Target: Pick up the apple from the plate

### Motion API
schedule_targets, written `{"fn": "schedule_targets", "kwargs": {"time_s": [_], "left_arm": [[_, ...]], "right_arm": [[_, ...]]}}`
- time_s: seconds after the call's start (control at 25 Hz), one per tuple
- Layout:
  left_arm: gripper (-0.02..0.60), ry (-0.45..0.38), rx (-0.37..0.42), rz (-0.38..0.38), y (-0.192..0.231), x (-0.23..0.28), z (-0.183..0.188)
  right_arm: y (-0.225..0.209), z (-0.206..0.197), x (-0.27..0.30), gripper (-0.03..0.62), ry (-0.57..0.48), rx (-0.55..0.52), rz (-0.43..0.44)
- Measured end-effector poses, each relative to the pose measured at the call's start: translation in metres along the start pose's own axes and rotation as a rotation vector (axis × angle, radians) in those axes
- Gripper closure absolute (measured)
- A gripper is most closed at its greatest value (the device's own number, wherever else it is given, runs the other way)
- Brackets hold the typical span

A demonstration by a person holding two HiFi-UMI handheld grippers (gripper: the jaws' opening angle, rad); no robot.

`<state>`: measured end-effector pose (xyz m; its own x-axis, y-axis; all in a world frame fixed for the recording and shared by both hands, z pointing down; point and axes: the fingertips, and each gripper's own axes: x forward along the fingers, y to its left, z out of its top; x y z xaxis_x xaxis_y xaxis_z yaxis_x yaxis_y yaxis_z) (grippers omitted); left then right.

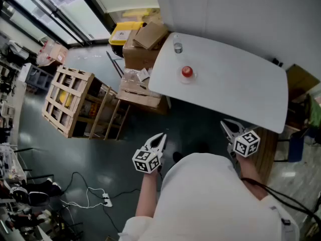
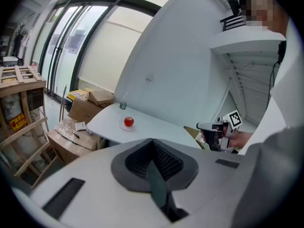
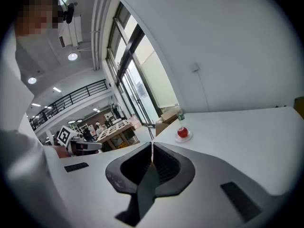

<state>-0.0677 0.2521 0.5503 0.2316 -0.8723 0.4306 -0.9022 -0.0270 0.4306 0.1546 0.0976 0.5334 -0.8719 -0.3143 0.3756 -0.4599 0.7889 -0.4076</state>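
A red apple (image 1: pixel 186 72) rests on a small white plate (image 1: pixel 187 78) near the left end of the white table (image 1: pixel 241 89). It also shows far off in the left gripper view as the apple (image 2: pixel 128 121) and in the right gripper view as the apple (image 3: pixel 182 132). My left gripper (image 1: pixel 160 137) hangs in the air short of the table's near edge, jaws pressed together with nothing in them. My right gripper (image 1: pixel 228 127) is held just before the table edge, jaws likewise together and empty. Both are well away from the apple.
A small glass jar (image 1: pixel 177 47) stands behind the plate on the table. Cardboard boxes (image 1: pixel 143 44) and a wooden pallet crate (image 1: pixel 70 102) sit on the floor left of the table. Cables (image 1: pixel 90 195) lie on the floor at lower left.
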Motion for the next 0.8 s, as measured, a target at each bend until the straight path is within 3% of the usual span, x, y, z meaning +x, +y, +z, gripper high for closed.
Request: {"fn": "schedule_targets", "kwargs": {"time_s": [0.8], "left_arm": [[0.580, 0.024, 0.000, 0.045, -0.010, 0.002, -0.008]], "right_arm": [[-0.006, 0.001, 0.001, 0.556, 0.030, -0.001, 0.045]]}}
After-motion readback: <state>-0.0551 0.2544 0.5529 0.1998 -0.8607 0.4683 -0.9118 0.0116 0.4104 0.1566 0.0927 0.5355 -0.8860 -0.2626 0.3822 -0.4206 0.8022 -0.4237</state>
